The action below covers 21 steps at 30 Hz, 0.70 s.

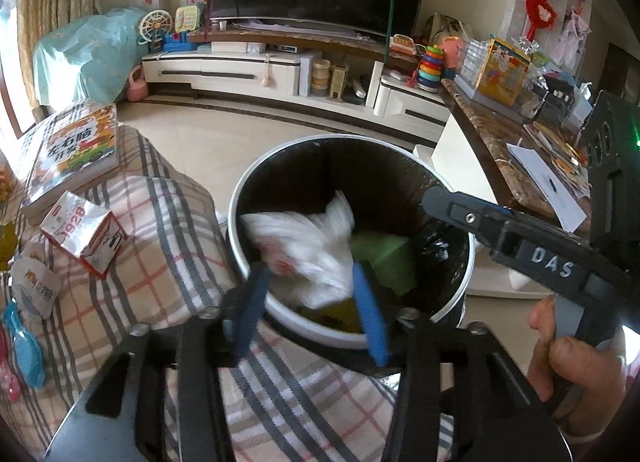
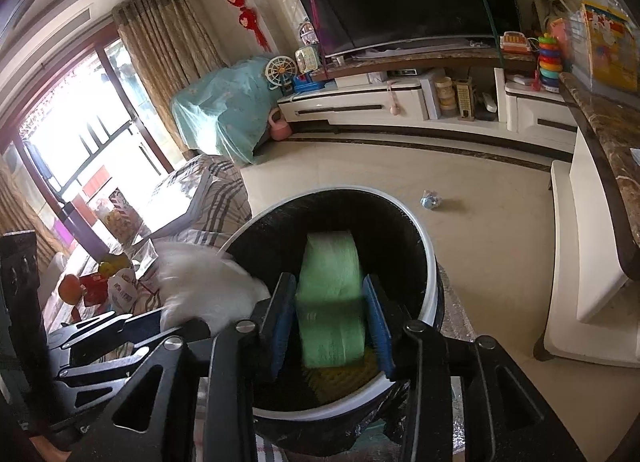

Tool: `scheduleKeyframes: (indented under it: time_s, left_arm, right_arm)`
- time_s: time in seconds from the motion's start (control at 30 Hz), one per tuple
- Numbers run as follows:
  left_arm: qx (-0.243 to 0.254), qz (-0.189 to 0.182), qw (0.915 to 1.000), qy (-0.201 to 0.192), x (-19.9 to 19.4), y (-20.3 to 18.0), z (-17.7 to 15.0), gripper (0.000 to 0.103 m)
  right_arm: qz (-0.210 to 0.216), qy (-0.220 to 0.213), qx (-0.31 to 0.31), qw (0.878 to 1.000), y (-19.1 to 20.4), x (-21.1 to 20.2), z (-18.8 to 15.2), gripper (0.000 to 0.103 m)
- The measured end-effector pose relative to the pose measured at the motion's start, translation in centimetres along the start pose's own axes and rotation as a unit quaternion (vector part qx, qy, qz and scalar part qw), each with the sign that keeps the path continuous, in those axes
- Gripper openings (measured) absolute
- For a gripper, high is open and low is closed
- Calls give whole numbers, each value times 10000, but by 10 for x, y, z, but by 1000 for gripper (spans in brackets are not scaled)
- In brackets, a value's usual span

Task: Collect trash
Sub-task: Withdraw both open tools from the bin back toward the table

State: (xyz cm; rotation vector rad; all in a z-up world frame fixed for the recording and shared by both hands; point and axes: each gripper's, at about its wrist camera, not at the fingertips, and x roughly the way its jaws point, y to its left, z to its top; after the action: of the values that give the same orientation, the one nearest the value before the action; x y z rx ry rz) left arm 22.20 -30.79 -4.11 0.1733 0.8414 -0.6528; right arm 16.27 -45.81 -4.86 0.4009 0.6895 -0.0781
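A round trash bin with a white rim (image 1: 248,189) and a black liner stands beside the plaid sofa. My left gripper (image 1: 310,310) is over the bin's near edge, its blue fingers (image 1: 370,314) apart around a blurred white plastic bag (image 1: 308,246) that sits in the bin's mouth. My right gripper (image 2: 330,320) is over the same bin (image 2: 430,262), with its blue pads (image 2: 378,322) against both sides of a green packet (image 2: 330,290). The packet also shows in the left wrist view (image 1: 386,258). The white bag appears blurred at the bin's left edge (image 2: 200,286).
On the plaid sofa (image 1: 168,229) lie a children's book (image 1: 76,145), a small red and white carton (image 1: 86,232) and a white wrapper (image 1: 36,288). A crumpled blue scrap (image 2: 431,199) lies on the tiled floor. A marble-topped table (image 1: 496,149) stands right of the bin.
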Motion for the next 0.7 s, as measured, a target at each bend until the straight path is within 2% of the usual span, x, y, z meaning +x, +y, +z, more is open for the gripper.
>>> scheduleKeyframes:
  time_s: [0.07,0.2,0.27,0.33,0.47,0.7]
  left_arm:
    - [-71,-2,10000,-4,-3,4,-3,53]
    - [-195,38,9998,-81,-13,11,-12,58]
    - [-258,97,9995,-139,-20,15,-17,62]
    - [-338,146,9991,-196,-27,21,-24,65]
    - [-588,251,9977,-215,-41,40,-41,67]
    - [-1045,454,9932,-249,-64,76,-69,67]
  right_arm:
    - [18,-48,40,10000,-1,-4,-1,53]
    - [40,-154,80,9998,0,-11,-2,62]
    - [90,-214,98,9997,3,-15,-4,74]
    - [142,-272,78,9995,7,-19,-6,79]
    - [266,-310,12,9992,20,-25,-13,86]
    - [514,-236,-87,9984,47,-28,-27,87]
